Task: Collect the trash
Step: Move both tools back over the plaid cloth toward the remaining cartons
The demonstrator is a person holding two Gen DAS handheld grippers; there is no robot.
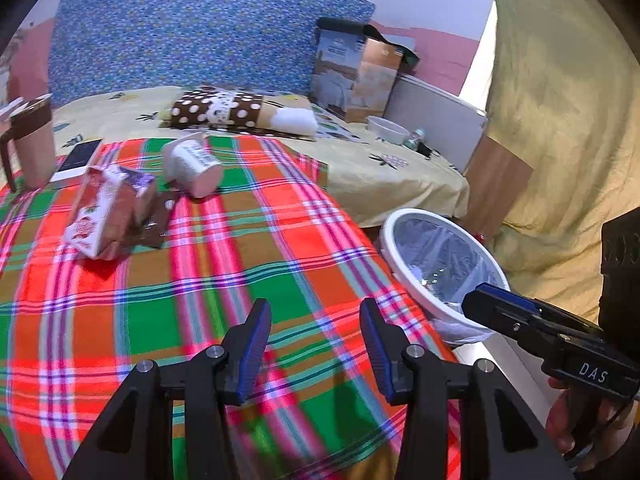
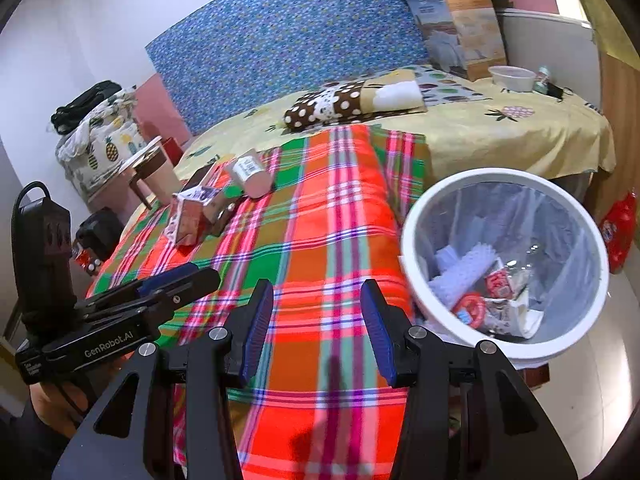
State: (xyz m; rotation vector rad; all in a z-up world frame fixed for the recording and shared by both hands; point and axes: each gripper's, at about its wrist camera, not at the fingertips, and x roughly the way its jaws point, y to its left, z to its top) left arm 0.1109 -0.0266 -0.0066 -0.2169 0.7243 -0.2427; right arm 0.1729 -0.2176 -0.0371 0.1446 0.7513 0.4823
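Note:
A crushed carton [image 1: 108, 210] lies on the plaid cloth [image 1: 240, 264], on a brown wrapper [image 1: 158, 220]. A tipped white paper cup [image 1: 192, 164] lies just behind it. In the right wrist view the carton [image 2: 192, 216] and the cup [image 2: 250, 172] are far left. A white bin [image 2: 504, 260] lined with a clear bag stands beside the bed and holds several pieces of trash; it also shows in the left wrist view [image 1: 440, 264]. My left gripper [image 1: 316, 340] is open and empty above the cloth. My right gripper [image 2: 318, 320] is open and empty above the cloth near the bin.
A brown-lidded mug [image 1: 32, 144] and a phone [image 1: 78, 158] sit at the cloth's far left. A dotted pillow [image 1: 224, 110], a cardboard box [image 1: 356, 76] and a white bowl [image 1: 386, 128] lie further back on the bed. A curtain [image 1: 560, 120] hangs right.

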